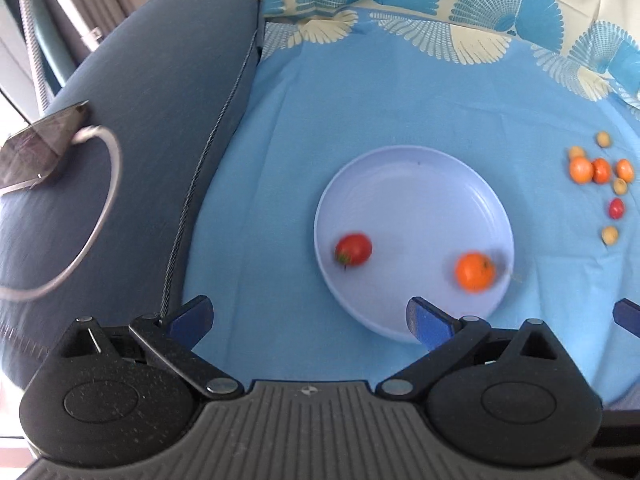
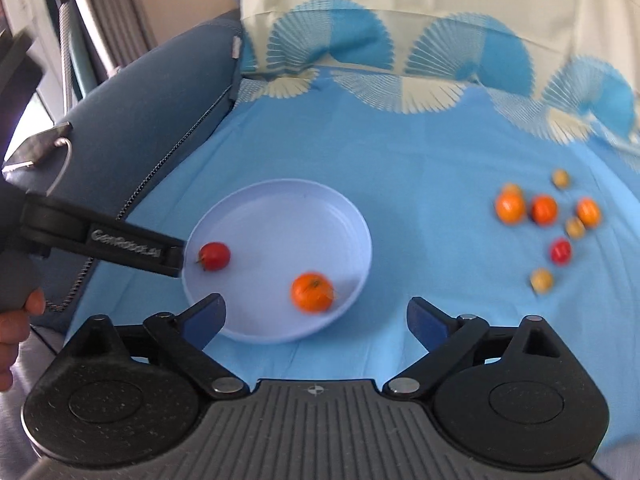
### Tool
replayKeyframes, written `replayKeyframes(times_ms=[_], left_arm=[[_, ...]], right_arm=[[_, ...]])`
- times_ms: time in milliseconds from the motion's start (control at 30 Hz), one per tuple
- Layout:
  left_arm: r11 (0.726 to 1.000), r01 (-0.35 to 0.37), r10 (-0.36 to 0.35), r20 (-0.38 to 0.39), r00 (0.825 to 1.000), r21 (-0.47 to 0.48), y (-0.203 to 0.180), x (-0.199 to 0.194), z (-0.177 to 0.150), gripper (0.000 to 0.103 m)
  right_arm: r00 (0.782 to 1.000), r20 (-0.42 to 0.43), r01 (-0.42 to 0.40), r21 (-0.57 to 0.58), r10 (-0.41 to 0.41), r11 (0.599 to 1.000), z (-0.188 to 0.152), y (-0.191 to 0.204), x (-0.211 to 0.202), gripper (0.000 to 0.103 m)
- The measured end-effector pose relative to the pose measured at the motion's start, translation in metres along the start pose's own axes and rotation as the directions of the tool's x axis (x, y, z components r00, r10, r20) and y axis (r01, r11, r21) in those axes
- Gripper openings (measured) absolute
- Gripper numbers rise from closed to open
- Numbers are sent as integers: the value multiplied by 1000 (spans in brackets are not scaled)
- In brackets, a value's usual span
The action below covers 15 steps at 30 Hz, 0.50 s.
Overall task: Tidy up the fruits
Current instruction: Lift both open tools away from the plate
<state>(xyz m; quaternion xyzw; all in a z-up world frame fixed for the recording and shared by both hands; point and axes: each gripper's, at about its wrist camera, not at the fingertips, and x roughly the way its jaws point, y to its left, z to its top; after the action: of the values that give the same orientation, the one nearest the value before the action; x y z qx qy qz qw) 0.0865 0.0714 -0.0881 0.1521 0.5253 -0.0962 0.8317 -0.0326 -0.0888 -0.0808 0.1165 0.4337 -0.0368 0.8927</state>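
On the blue cloth, a pale plate [image 1: 416, 184] is holding two fruits: a red tomato [image 1: 353, 249] sitting near its left edge and an orange fruit [image 1: 475, 272] lying toward its near right. Both pairs of tongs are standing wide with nothing between their pads; the left tongs [image 1: 308, 316] are hovering over the plate's near rim, and the right tongs [image 2: 316, 316] are hanging just beside it. Well apart to the right, a loose cluster of fruits [image 2: 544, 220] is waiting on the cloth, some orange, one red, several small and yellowish. Judging by this, the sorting is only beginning: two fruits are in, and most are remaining to be carried over.
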Motion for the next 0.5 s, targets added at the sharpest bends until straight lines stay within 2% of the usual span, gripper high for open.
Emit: replayKeyframes(times_ms=[233, 500], left_arm=[[1000, -7, 7, 46, 999, -6, 7, -53, -41, 103], [1000, -3, 5, 104, 995, -15, 4, -97, -74, 103]], right_arm=[[996, 81, 41, 43, -44, 998, -33, 11, -59, 100], [984, 173, 33, 32, -38, 999, -51, 22, -105, 101]])
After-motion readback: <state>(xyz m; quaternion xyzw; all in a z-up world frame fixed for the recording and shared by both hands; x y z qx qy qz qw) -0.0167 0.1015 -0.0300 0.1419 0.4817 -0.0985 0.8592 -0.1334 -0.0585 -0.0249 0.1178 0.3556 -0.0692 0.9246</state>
